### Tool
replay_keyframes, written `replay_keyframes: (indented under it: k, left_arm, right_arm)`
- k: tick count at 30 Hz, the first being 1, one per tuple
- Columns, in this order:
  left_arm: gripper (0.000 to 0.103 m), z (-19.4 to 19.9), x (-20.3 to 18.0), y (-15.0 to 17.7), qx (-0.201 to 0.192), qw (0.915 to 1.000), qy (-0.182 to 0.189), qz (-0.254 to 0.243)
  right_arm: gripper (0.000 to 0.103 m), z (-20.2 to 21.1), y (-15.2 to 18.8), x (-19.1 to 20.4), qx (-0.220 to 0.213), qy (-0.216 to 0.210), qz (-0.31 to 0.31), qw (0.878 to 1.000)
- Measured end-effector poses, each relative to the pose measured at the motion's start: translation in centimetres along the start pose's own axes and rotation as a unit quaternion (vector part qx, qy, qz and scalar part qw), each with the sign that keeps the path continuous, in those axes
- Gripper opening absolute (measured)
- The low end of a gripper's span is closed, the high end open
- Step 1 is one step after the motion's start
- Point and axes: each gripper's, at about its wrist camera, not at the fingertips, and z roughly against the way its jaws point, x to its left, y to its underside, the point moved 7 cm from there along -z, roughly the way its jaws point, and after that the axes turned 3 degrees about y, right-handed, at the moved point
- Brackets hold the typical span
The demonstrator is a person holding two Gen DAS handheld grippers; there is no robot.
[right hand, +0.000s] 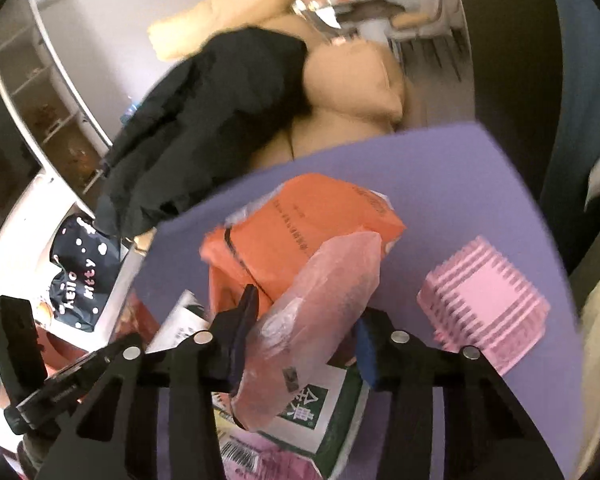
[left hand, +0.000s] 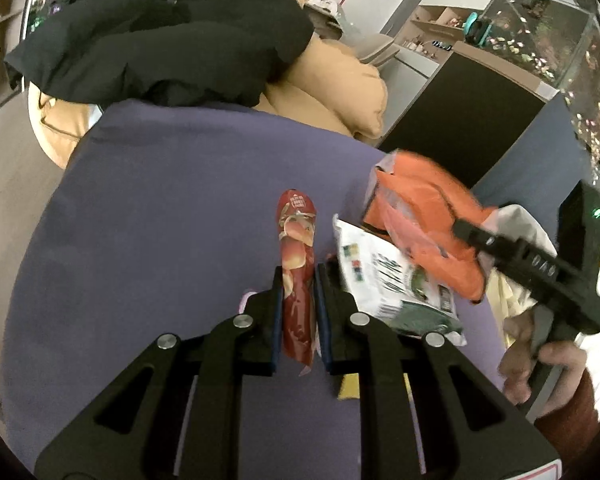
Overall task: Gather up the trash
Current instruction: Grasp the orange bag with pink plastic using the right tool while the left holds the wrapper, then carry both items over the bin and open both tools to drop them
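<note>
My left gripper [left hand: 298,280] is shut on a long red snack wrapper [left hand: 296,236] that stands up between its blue pads over the purple surface [left hand: 160,220]. In the right wrist view, my right gripper [right hand: 308,312] is closed on a crumpled, clear pinkish plastic bag [right hand: 324,280], and both pads touch it. Just beyond that bag lies an orange package [right hand: 308,216]. Beneath it is a white and green packet [right hand: 320,408]. The left wrist view shows the same orange package [left hand: 424,216] and packet [left hand: 388,276] to the right of the red wrapper.
A pink ribbed tray [right hand: 484,304] lies on the purple surface to the right. A black garment [left hand: 160,32] and tan cushions [left hand: 332,92] sit behind it. A dark spotted bag [right hand: 80,280] lies off the left edge. A person's hand [left hand: 540,360] holds the right gripper's handle.
</note>
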Motion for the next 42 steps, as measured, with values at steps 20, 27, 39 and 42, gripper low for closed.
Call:
replay_keyframes:
  k: [20,27,39,42]
  left_arm:
    - [0.014,2.8,-12.6,-0.1,-0.008,0.9963,0.035,-0.078]
    - [0.014,1.0,-18.1,0.2,0.012,0.9920,0.065,-0.108]
    - [0.014,-3.2,-26.9,2.4,0.059,0.9793,0.130,-0.143]
    - [0.014,-4.7,-28.8,3.7,0.076,0.9755,0.144,-0.148]
  right_arm:
    - [0.031,14.6,-2.6,-3.9,-0.088,0.034,0.084,0.992]
    - [0.031,18.1,-1.9,-9.2,-0.098,0.077,0.080,0.989]
    - [0.031,23.4,-0.6,-16.8,-0.141,0.129,0.051,0.980]
    - [0.031,24.3,-0.2,-18.8,-0.146,0.131,0.032,0.980]
